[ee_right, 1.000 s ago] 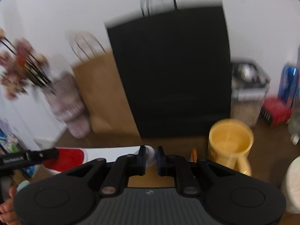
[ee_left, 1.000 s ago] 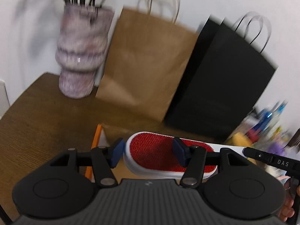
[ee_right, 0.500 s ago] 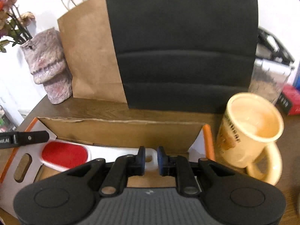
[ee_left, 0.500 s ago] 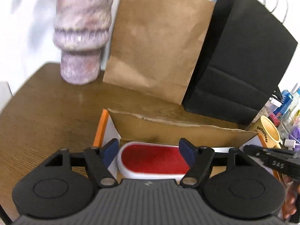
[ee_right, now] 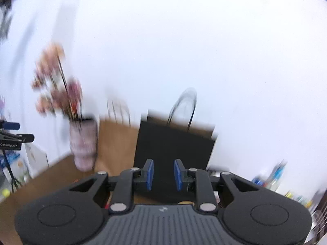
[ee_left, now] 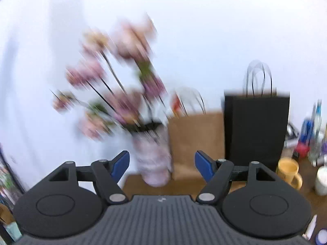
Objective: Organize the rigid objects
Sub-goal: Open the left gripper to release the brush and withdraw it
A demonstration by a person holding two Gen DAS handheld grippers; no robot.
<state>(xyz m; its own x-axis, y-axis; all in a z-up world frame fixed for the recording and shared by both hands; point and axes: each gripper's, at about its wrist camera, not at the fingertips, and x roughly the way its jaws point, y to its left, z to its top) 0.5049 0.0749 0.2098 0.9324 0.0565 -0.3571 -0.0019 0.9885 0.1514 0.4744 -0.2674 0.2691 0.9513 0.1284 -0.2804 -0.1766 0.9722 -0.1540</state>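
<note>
My left gripper (ee_left: 161, 164) is open and empty, raised and pointing at the wall above the table. My right gripper (ee_right: 163, 174) is open with a narrow gap between its blue pads and holds nothing. The red and white lint brush and the cardboard box are out of both views. A yellow mug (ee_left: 289, 170) stands on the wooden table (ee_left: 306, 175) at the right. The left gripper also shows at the left edge of the right wrist view (ee_right: 12, 136). Both views are motion-blurred.
A mottled pink vase (ee_left: 152, 163) with pink flowers (ee_left: 114, 85) stands at the back, also in the right wrist view (ee_right: 82, 145). A brown paper bag (ee_left: 196, 143) and a black paper bag (ee_left: 255, 128) lean on the white wall. Bottles and clutter (ee_left: 310, 138) crowd the right.
Both grippers have lifted and tilted up, away from the box. The right gripper has opened and let go of the brush handle. The brush and the box have dropped out of view.
</note>
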